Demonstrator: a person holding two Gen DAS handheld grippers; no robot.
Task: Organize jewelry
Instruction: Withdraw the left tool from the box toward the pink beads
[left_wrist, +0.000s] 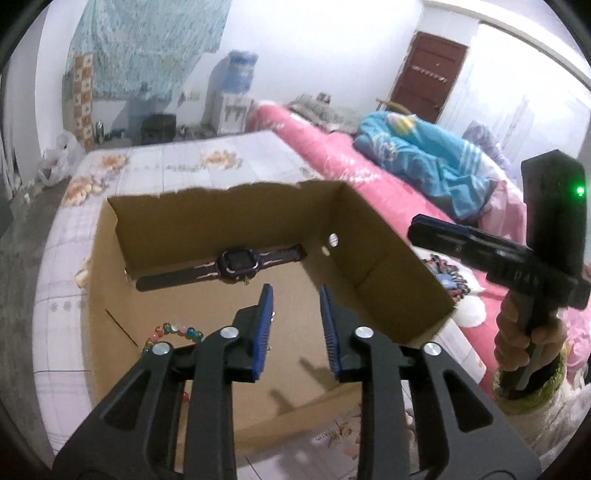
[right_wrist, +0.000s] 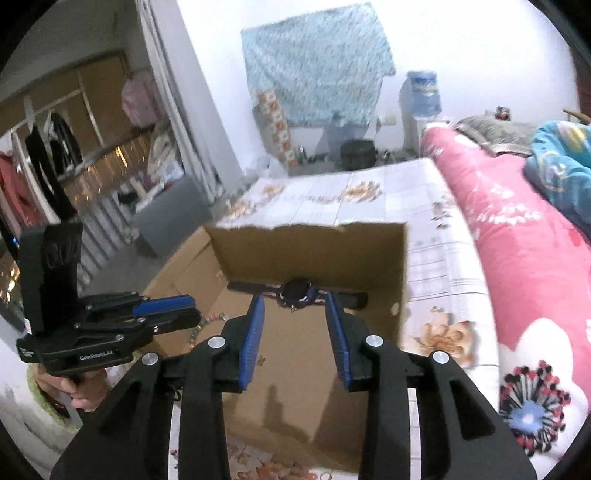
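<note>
A dark watch (left_wrist: 232, 264) lies flat along the far wall inside an open cardboard box (left_wrist: 388, 258). A colourful bead bracelet (left_wrist: 173, 332) lies at the box's near left. My left gripper (left_wrist: 295, 291) hovers over the box floor, open and empty. In the right wrist view the watch (right_wrist: 297, 291) lies just beyond my right gripper (right_wrist: 295, 299), which is open and empty above the box (right_wrist: 402, 266). The bracelet (right_wrist: 207, 325) is partly hidden behind the left gripper (right_wrist: 184, 306). The right gripper (left_wrist: 417, 229) also shows at the right of the left wrist view.
The box stands on a flower-patterned tablecloth (left_wrist: 177, 166). A pink quilt (right_wrist: 517, 258) and a blue blanket (left_wrist: 424, 155) lie on the bed to the right. A water dispenser (left_wrist: 232, 96) stands at the back wall.
</note>
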